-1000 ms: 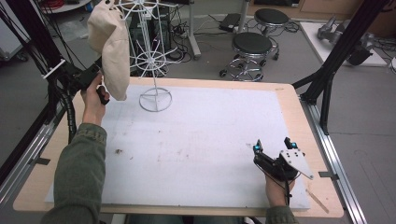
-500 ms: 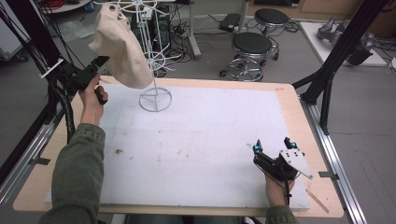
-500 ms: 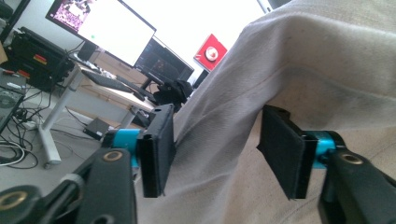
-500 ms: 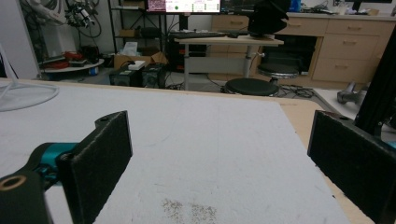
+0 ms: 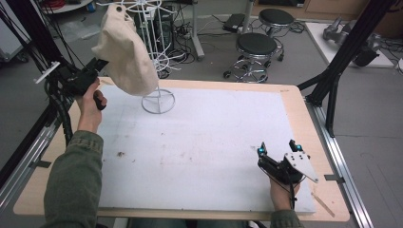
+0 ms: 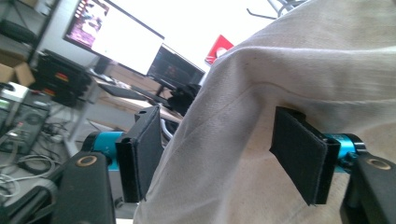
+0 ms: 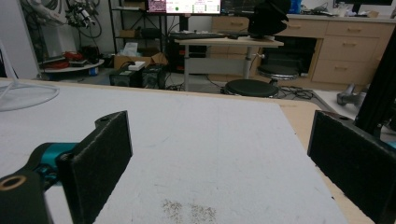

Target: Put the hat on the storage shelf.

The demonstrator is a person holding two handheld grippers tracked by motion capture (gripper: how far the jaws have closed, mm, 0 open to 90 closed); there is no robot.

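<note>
High view, upper left: the left gripper (image 5: pixel 97 64) has just been opening its jaws, cloth between them but pads clear. Beside it the cream canvas bag (image 5: pixel 124 52) hangs on the white wire rack (image 5: pixel 154 57); light, limp, best pinched at a seam fold. Lower right, the right gripper (image 5: pixel 278 148) stands open over the desk (image 5: pixel 199 142).

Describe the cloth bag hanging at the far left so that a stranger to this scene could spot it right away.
Start at the white mat covering the wooden table and look to its far left corner, where a white wire rack stands on a ring base. The cream canvas bag hangs from that rack, slanting out over the table edge. It is the one soft, cloth thing there, beside the open left gripper.
</note>
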